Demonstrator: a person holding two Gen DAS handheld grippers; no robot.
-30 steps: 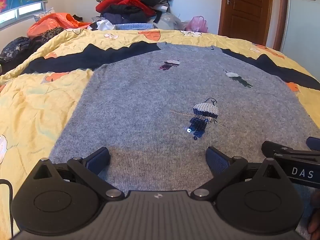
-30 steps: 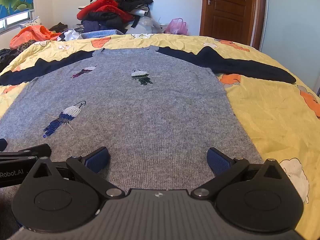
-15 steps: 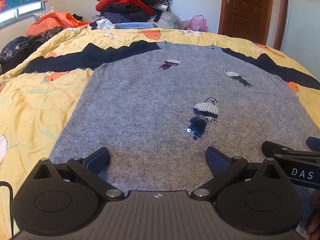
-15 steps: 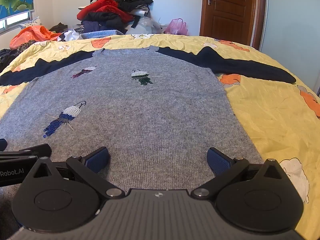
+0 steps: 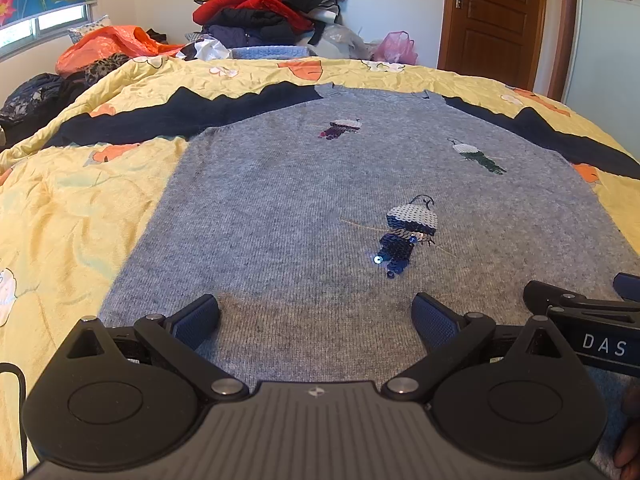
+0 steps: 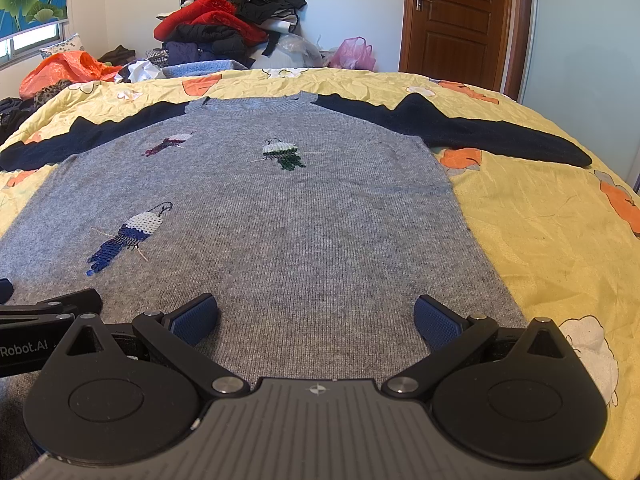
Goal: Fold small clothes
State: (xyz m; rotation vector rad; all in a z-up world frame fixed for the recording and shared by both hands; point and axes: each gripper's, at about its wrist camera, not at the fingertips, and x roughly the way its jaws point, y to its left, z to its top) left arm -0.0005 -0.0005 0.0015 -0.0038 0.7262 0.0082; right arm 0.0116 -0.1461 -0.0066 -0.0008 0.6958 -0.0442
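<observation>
The grey knitted sweater is lying flat and face up on the bed's yellow quilt, its hem at the near edge of the bed, its grey body carrying three sequinned figures and its dark navy sleeves spreading out sideways toward the bed's left and right edges. The hem is sitting right under both tools. The left gripper is hovering over the hem's left half with its jaws spread wide and gripping nothing, the blue pads just above the knit. The right gripper is doing likewise beside it over the right half, jaws wide apart and empty. Beyond the far edge of the bed a pile of clothes is heaping against the wall, beside a brown door.
</observation>
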